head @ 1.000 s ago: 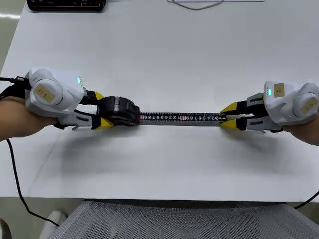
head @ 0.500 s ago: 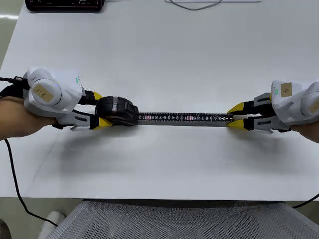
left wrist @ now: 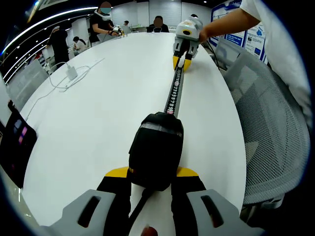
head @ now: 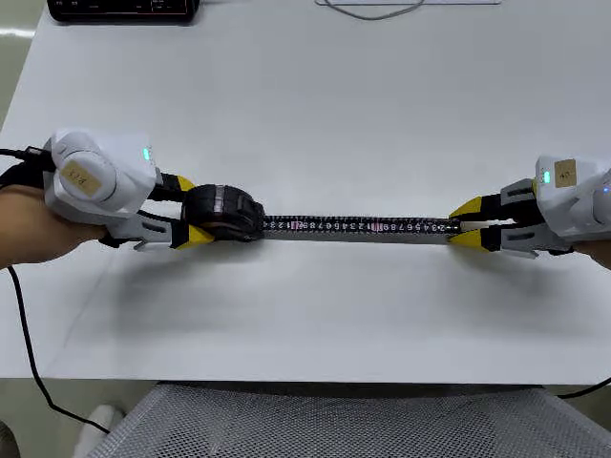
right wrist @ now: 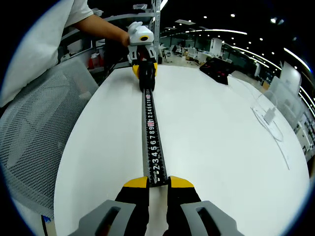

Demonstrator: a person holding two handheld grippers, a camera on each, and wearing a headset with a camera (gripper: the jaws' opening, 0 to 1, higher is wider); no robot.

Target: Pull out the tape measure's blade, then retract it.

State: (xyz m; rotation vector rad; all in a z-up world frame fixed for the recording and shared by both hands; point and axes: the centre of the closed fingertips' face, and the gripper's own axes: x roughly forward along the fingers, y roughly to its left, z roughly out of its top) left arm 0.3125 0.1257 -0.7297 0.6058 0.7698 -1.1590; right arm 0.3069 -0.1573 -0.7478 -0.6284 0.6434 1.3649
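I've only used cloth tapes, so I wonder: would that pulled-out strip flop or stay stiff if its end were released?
Probably fairly stiff: the blade runs straight from the case to the right gripper, no sag showing. It looks thin, so pushed endways it might buckle. Released, it may well whip back into the case.

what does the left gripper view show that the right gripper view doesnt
Left gripper view: the black tape case close up, clamped in the left hand-held gripper, and people past the far end of the table. Right gripper view: readable numerals on the blade, its tip pinched by the right hand-held gripper. Both: the blade stretched straight across the white table, the mesh chair, a white charger with its cable.
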